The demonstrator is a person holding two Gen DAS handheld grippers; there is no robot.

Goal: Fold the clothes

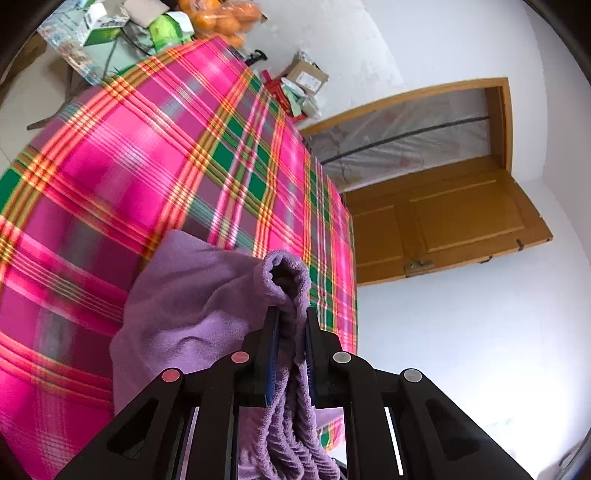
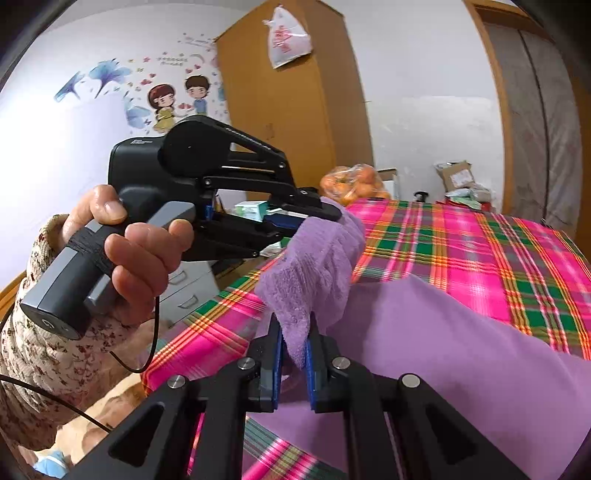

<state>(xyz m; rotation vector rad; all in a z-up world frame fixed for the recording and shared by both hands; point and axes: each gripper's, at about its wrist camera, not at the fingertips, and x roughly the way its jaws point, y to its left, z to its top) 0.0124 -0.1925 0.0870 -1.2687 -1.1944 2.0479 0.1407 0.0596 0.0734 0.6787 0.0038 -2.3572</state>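
Observation:
A purple fleece garment (image 1: 192, 306) hangs over the pink plaid bed cover (image 1: 122, 158). My left gripper (image 1: 291, 317) is shut on a bunched fold of it, the cloth squeezed between the blue pads and hanging down below them. In the right wrist view my right gripper (image 2: 293, 328) is shut on another edge of the purple garment (image 2: 424, 343), which spreads to the right over the plaid cover (image 2: 480, 251). The left gripper (image 2: 321, 210), held by a hand (image 2: 140, 251) in a floral sleeve, shows there too, clamped on the same cloth a little farther away.
A bag of oranges (image 2: 354, 182), boxes (image 1: 99, 26) and a white drawer unit (image 2: 192, 288) stand past the bed's far end. A cardboard box (image 2: 456, 173) sits by the wall. A wooden wardrobe (image 2: 295, 96) and a wooden door (image 1: 443, 218) border the room.

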